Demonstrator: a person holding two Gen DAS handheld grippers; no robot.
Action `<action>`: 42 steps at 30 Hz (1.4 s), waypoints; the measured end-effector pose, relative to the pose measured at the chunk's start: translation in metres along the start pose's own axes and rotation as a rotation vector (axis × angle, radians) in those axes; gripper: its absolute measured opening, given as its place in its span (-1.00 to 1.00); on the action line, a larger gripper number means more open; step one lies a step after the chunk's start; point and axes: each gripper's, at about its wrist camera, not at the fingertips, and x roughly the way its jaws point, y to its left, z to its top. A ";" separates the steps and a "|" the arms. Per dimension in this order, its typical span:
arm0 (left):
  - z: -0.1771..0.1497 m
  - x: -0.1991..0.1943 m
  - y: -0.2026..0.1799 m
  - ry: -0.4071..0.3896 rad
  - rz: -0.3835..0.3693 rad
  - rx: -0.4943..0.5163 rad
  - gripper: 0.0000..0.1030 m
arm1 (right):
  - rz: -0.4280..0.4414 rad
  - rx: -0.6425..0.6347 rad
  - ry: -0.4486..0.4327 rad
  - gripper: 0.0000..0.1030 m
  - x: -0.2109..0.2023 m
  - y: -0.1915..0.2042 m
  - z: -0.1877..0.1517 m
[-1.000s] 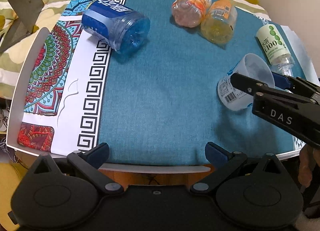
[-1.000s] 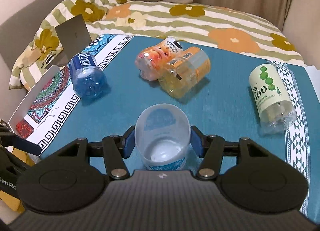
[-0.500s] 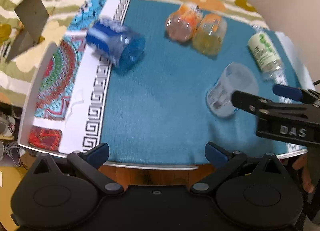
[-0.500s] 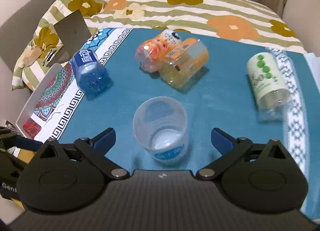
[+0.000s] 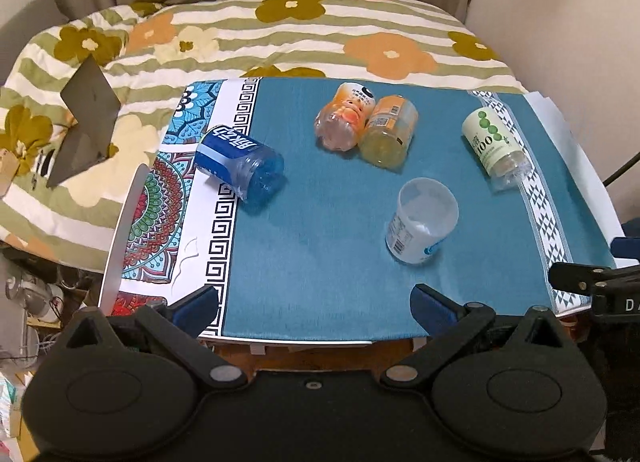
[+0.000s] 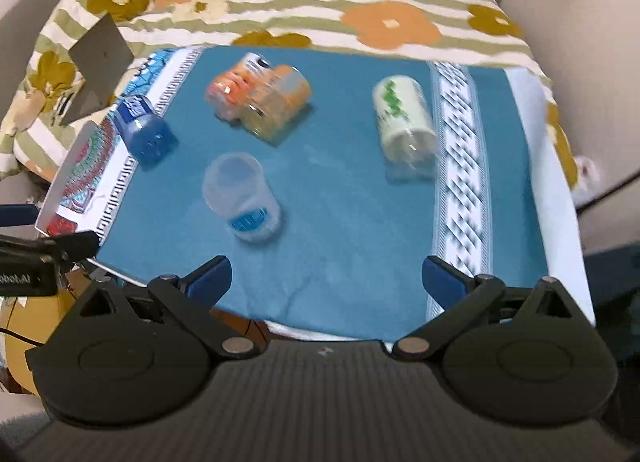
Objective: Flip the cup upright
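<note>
**Cup Stood Upright on the Teal Cloth**

Teal cloth (image 5: pixel 320 254) covered the table, with a flowered, striped blanket (image 5: pixel 280 34) behind it. From the left wrist view, the clear plastic cup (image 5: pixel 422 220) stood upright, mouth up, touching neither claw. The left gripper (image 5: pixel 316 304) hung at the near table edge, its blue-tipped fingers spread wide and holding nothing. A blue bottle (image 5: pixel 240 162) lay on its side to the left, an orange bottle (image 5: pixel 346 122) and a yellow bottle (image 5: pixel 388 136) lay touching at the back, and a green-dotted bottle (image 5: pixel 494 146) lay to the right.

From the right wrist view, somewhat blurred, the cup (image 6: pixel 240 198) stood ahead and left of the right gripper (image 6: pixel 326 278), which was wide open and empty, well clear of the cup. The left gripper's tip (image 6: pixel 76 244) showed at the left edge.
</note>
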 end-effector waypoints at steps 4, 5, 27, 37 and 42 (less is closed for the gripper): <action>-0.008 -0.003 -0.008 -0.021 0.011 0.012 1.00 | -0.006 0.039 0.002 1.00 -0.004 -0.005 -0.013; -0.009 -0.004 -0.009 -0.025 0.011 0.012 1.00 | -0.009 0.043 0.000 1.00 -0.004 -0.005 -0.015; -0.009 -0.013 -0.016 -0.073 0.030 0.043 1.00 | -0.029 0.070 -0.028 1.00 -0.013 -0.009 -0.019; -0.009 -0.014 -0.017 -0.071 0.034 0.044 1.00 | -0.027 0.070 -0.032 1.00 -0.014 -0.008 -0.017; -0.009 -0.015 -0.016 -0.073 0.035 0.042 1.00 | -0.027 0.069 -0.033 1.00 -0.014 -0.008 -0.016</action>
